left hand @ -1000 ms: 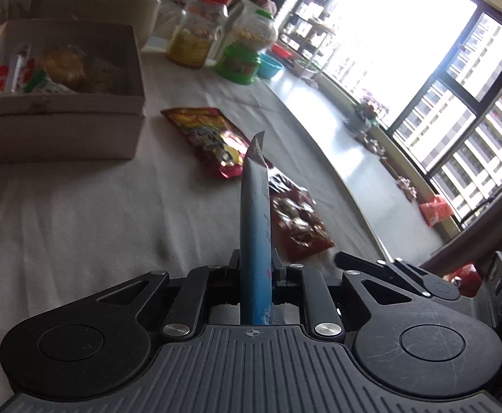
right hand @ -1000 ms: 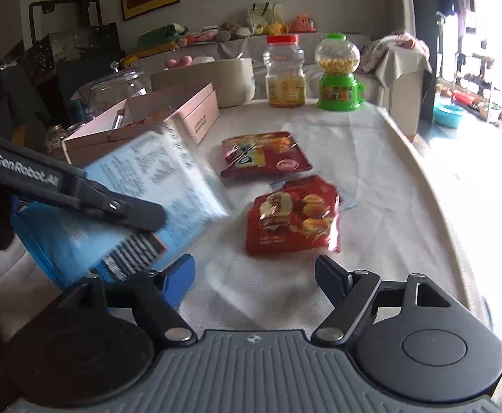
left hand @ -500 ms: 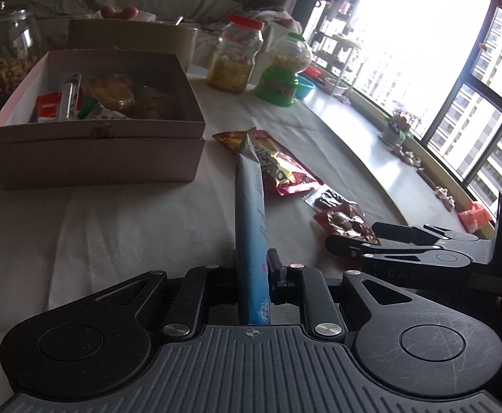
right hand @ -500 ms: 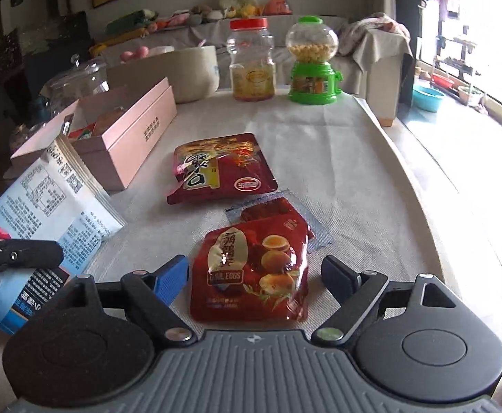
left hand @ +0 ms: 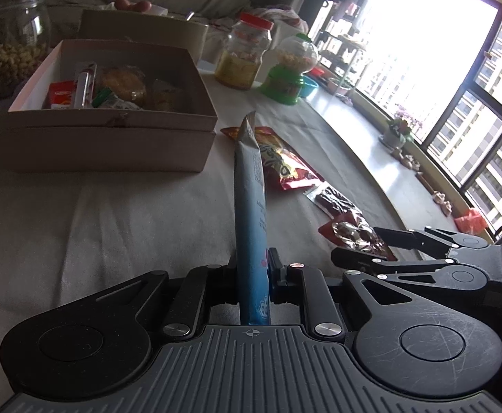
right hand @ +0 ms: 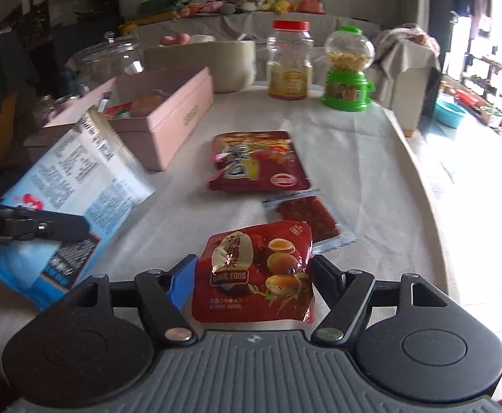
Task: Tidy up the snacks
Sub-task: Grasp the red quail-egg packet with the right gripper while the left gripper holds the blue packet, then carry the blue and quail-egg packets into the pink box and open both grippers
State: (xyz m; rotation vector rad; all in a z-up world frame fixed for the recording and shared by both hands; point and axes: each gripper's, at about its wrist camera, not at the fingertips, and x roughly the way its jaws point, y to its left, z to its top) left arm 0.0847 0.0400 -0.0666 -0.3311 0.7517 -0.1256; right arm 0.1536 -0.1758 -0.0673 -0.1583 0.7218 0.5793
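Observation:
My left gripper [left hand: 255,275] is shut on a light blue snack packet [left hand: 251,206], held on edge above the table; the packet also shows in the right wrist view [right hand: 78,186]. Ahead and left stands the open pink box [left hand: 113,137] with several snacks inside. My right gripper [right hand: 252,275] is open, its fingers on either side of a red quail-eggs packet [right hand: 256,275] lying on the cloth. Beyond it lie a small clear packet of dark red snack [right hand: 306,220] and a larger red packet [right hand: 257,161].
At the table's far end stand a red-lidded jar [right hand: 289,62], a green candy dispenser [right hand: 347,69], a beige tub [right hand: 216,62] and a glass jar [right hand: 106,62]. The table's rounded edge [right hand: 433,206] runs along the right, with floor and windows beyond.
My left gripper has carried the blue packet closer toward the pink box. My right gripper has moved forward and down, so its open fingers now flank the quail-eggs packet.

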